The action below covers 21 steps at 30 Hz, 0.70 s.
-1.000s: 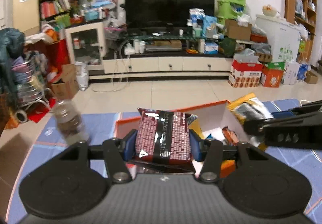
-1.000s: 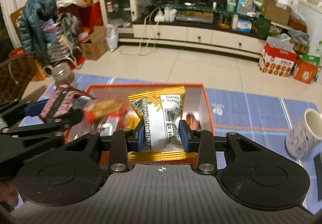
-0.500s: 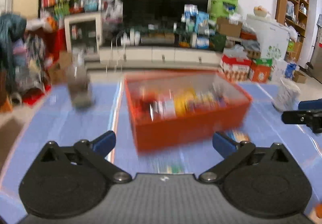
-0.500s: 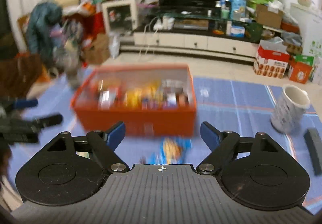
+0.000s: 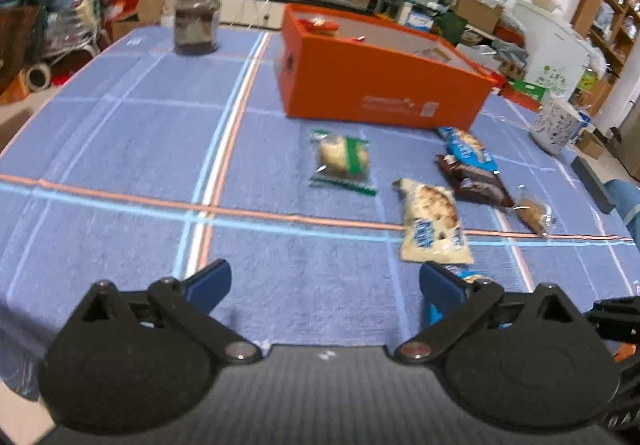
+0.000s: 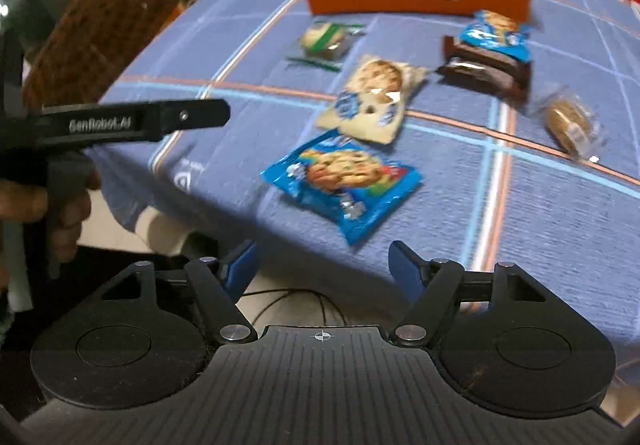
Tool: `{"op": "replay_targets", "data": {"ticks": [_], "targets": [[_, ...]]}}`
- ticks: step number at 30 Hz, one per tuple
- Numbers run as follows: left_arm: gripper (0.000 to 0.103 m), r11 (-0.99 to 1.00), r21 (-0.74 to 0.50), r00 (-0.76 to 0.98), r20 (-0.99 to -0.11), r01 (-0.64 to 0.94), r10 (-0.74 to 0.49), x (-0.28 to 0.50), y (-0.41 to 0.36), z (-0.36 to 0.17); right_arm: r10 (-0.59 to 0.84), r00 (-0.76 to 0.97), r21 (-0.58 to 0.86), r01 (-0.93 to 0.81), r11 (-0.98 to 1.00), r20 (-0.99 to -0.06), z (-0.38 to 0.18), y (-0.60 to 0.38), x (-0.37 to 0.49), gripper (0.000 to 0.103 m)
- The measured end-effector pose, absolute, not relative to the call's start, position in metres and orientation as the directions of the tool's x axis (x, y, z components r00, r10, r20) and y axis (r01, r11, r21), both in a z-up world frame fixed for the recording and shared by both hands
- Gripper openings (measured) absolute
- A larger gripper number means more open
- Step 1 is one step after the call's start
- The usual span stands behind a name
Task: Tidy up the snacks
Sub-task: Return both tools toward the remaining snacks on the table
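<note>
Lying loose on the blue checked cloth of the table [image 5: 120, 149], six wrapped snacks sit in front of the orange box [image 5: 384, 85]: a green-striped clear packet [image 5: 342, 161] nearest the box's front wall, a cream cookie packet [image 5: 434, 225] closer to the table's near edge, a dark brown packet [image 5: 474, 181] with a small blue packet [image 5: 466, 149] resting on its far end, and a small clear-wrapped biscuit [image 5: 532, 211] off to the right. A larger blue cookie packet [image 6: 344, 181] lies nearest the table's edge, just ahead of the right gripper [image 6: 322, 269]. The right gripper's fingers are closing with nothing between them, only the table's edge and floor below. The left gripper [image 5: 324, 283] hangs over bare cloth, its fingers spread wide, easing slightly inward and holding nothing; the right finger [image 5: 440, 281] partly covers the blue cookie packet. In the right wrist view a hand [image 6: 60, 205] grips the left gripper's handle. More snacks show inside the box. A glass jar [image 5: 197, 19] stands at the far left of the table and a patterned cup [image 5: 558, 125] at the right.
</note>
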<state>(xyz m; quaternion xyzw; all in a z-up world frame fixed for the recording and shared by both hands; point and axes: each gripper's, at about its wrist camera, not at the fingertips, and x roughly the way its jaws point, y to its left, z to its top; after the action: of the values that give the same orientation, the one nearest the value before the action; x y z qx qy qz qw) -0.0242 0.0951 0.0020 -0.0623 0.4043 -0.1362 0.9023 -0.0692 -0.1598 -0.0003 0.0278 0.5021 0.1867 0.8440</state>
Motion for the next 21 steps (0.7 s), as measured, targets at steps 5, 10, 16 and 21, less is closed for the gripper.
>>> {"op": "replay_targets", "data": {"ticks": [5,10,16,21], "targets": [[0.099,0.945,-0.280,0.667,-0.674,0.167,-0.317,-0.022,0.114,0.015,0.412,0.341,0.345,-0.242,0.907,-0.845,-0.013,-0.146,-0.041,0.064],[0.099,0.947,-0.291,0.693,-0.654,0.140,-0.303,-0.017,0.130,0.026,0.407,0.396,0.336,-0.239,0.911,-0.823,-0.013,-0.119,-0.013,0.065],[0.100,0.950,-0.302,0.717,-0.646,0.075,-0.262,-0.012,0.149,0.030,0.498,0.382,0.423,-0.267,0.866,-0.779,-0.004,-0.101,0.003,0.064],[0.100,0.960,-0.274,0.716,-0.659,0.055,-0.230,-0.015,0.140,0.025,0.328,0.639,0.208,-0.257,0.944,-0.696,0.053,-0.147,-0.027,0.079]]}}
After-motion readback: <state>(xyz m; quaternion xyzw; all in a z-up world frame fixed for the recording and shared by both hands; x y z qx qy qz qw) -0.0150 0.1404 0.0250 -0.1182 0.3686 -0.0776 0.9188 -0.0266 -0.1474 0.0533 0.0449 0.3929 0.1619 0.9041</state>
